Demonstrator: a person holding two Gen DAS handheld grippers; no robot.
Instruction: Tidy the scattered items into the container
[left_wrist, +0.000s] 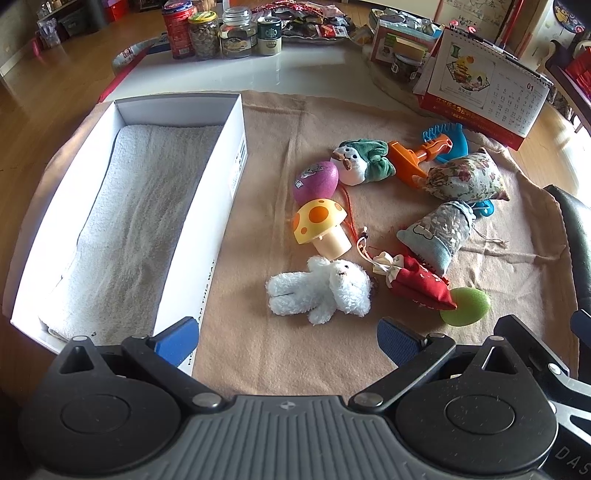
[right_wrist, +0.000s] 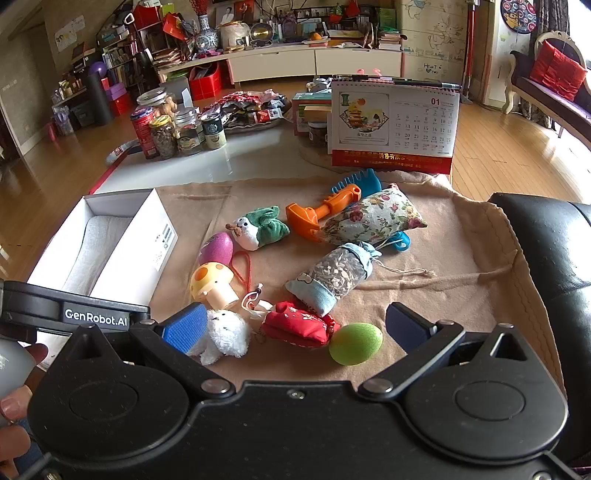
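Left gripper (left_wrist: 288, 338) and right gripper (right_wrist: 295, 325) hang wide open, holding nothing. White plush bunny (left_wrist: 321, 290) lies on the cloth (left_wrist: 258, 350) beside the white box (left_wrist: 207, 229). Looks soft and light; pinch its body.

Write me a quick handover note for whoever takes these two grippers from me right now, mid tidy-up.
Left gripper: open, empty, above the cloth near the white plush bunny.
Right gripper: open, empty, over the bunny, red pouch and green egg.
White box: holds only a folded towel.
Done: nothing boxed.
Left: bunny, mushroom toy, pink egg, green plush, orange tool, blue rake, floral pouch, blue sachet, red pouch, green egg.
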